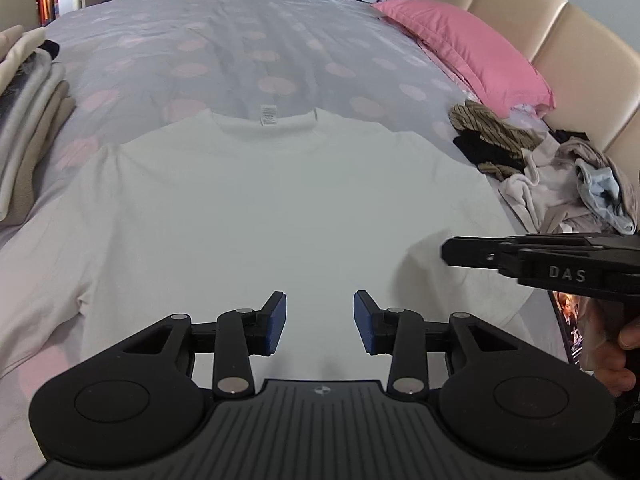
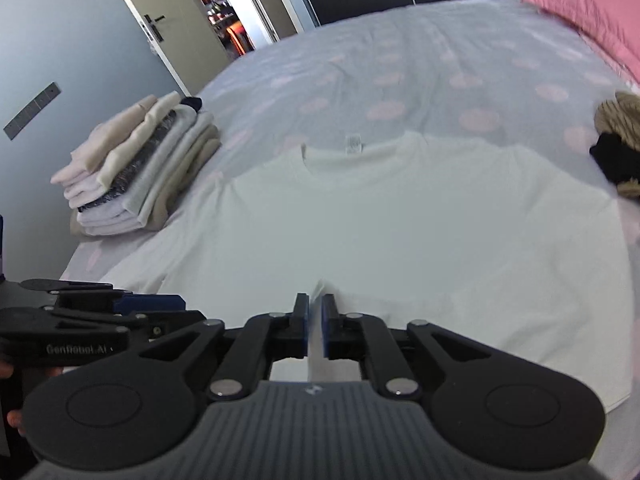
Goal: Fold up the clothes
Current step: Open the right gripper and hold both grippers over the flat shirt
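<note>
Left wrist view looks along the left tool (image 1: 320,322), whose blue pads stand well apart and hold nothing, hovering over the lower middle of the white T-shirt (image 1: 256,200). That shirt lies spread flat on the bed (image 1: 240,40), collar and label at the far side, sleeves out, which suits a fold by giving clean edges to take. To the right a heap of unfolded clothes (image 1: 560,168) waits near the pink pillow (image 1: 460,44), and the right tool (image 1: 472,256) reaches in from that side. Right wrist view shows the right tool (image 2: 315,320) nearly clenched, pinching a small raised ridge of the T-shirt (image 2: 400,208) near its hem (likely to lift or straighten it). A stack of folded clothes (image 2: 140,172) sits left, clear of the working space.
</note>
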Demonstrator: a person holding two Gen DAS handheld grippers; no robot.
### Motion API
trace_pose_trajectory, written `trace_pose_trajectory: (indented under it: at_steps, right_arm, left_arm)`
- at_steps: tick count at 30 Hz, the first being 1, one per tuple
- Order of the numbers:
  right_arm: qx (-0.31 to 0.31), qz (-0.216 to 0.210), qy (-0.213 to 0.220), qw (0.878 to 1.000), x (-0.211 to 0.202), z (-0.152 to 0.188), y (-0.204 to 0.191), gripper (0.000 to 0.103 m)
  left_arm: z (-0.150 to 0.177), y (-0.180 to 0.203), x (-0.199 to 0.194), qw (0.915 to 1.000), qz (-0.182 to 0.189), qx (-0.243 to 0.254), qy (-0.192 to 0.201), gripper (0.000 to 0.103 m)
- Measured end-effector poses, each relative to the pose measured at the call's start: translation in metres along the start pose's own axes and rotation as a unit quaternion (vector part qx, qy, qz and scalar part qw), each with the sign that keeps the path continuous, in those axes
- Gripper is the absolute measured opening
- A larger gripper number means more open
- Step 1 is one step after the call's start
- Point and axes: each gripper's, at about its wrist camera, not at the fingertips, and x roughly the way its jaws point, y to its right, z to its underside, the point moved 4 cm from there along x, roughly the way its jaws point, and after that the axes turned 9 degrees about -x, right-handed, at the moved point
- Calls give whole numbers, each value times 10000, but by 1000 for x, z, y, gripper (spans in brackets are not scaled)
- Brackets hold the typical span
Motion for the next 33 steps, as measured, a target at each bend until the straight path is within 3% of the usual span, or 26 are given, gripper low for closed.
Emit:
trace_pose_trajectory:
  at_steps: [5,9,12,18,20,22,23,24,27,33]
  right_arm:
    - [115,118,-204,9997,5,4,11,24]
    - [277,513,-599,9965,9,13,26,29]
    - [437,575,-798,9942,10,20,36,33]
    - [329,767,-848,9929,2,23,51,45]
    - [383,813,-856,9923,0,23,56,45]
    - [437,860,-864,9916,-3,24,62,45]
    - [464,883,-868,9912,-4,24,65,45]
    - [485,903,-876,9909,-5,24,68,45]
    - [442,955,-987,9895,-2,29,72,45]
    - [585,1341,-768,9862,-15,15,103,45]
  left_arm:
    - [2,4,21,9998,-79,20,-155,43]
    - [5,3,44,9991,-251,-11,-347,43]
    - [7,4,63,9981,-351,38,-509,43]
    - [7,5,100,9975,-348,-5,-620,43]
    - [9,7,110,9971,-236,-59,-723,35]
    - [9,13,110,9972,-222,22,-718,20]
    - [10,17,109,9973,-215,70,-705,7]
    - [10,20,108,9973,-209,118,-691,2]
    - [-1,34,91,9988,75,121,-473,2]
    - [-39,54,35,9983,533,196,159,2]
